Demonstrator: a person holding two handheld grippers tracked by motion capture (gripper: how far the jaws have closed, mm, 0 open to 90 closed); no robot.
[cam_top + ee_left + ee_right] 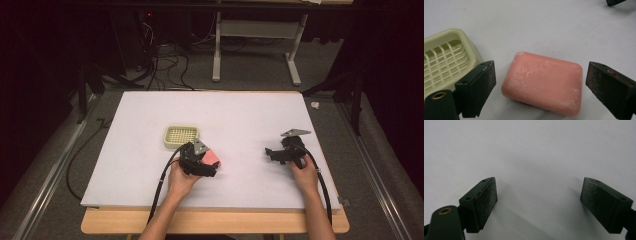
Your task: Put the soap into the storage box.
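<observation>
No brand, label or legible writing appears on any item.

The pink soap bar (542, 86) lies flat on the white board (150, 110), slightly left of centre and in the half nearer the person. Its surface carries pale scuff marks but no readable stamp. The left gripper (540, 87) is positioned over the bar with its jaws spread wide, one pad on each side; a visible gap of white surface separates each pad from the bar, so nothing is clamped.

The pale green soap dish (181, 137), with a slatted grid floor, sits just beside the bar on the side toward the far edge. In the left gripper view its near corner lies behind the left-hand pad (477, 87).

The right gripper (272, 152) rests on the right half of the board, well apart from the bar, jaws open and holding nothing.

Open surface extends to the far edge, both far corners and the left edge. A wooden strip (215, 222) borders the near edge.
</observation>
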